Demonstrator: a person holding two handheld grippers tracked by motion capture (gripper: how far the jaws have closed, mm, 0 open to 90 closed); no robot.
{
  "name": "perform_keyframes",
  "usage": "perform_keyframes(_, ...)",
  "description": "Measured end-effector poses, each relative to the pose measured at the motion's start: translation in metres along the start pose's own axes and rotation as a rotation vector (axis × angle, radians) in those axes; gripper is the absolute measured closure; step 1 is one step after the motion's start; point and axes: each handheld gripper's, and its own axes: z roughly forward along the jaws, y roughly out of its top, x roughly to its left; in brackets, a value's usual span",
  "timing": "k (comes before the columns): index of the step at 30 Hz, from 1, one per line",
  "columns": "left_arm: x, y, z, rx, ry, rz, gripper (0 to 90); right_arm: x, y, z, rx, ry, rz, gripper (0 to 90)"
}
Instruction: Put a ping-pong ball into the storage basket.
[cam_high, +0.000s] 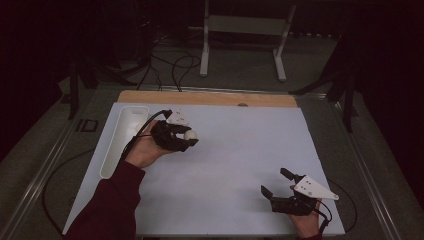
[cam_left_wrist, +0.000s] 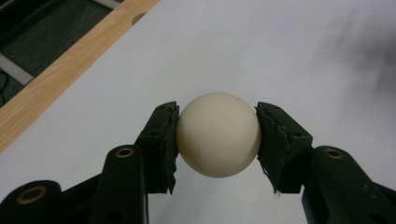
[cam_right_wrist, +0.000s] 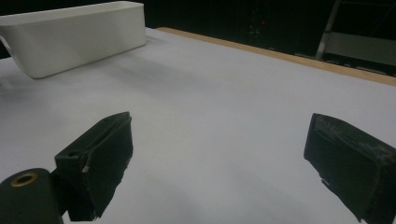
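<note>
- Right gripper (cam_high: 278, 183) sits closest, down at about 5 o'clock on the white table (cam_high: 240, 150). Its jaws are wide apart with nothing between them.
- Left gripper (cam_high: 189, 137) is up at about 10 o'clock. It squeezes a cream ball (cam_left_wrist: 218, 134), with a pad pressed on each side.
- That ball hangs over the table, close to the long white tray (cam_high: 122, 137) at 9 o'clock.

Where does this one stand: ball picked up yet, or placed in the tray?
Done: the left gripper is shut on the cream ball, its fingers pressing both sides. In hand: the ball is held beside the white tray. Left: probably placing it in the tray. The right gripper rests open, holding nothing.
</note>
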Motion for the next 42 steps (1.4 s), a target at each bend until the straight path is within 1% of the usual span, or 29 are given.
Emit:
perform_keyframes(9, 0.002, -0.003, -0.006, -0.004, 0.006, -0.007, 50.9, 0.001, 0.000, 0.001, 0.001, 0.003, -0.005, 7.8)
perform_keyframes(17, 0.003, -0.006, -0.009, -0.001, 0.007, 0.001, 50.9, 0.001, 0.000, 0.001, 0.004, 0.003, -0.005, 7.8)
perform_keyframes(30, 0.007, -0.012, -0.018, -0.008, 0.014, -0.011, 50.9, 0.002, -0.001, 0.002, 0.007, 0.007, -0.004, 7.8)
perform_keyframes(42, 0.008, -0.015, -0.023, -0.010, 0.017, -0.006, 50.9, 0.002, -0.001, 0.002, 0.009, 0.007, -0.005, 7.8)
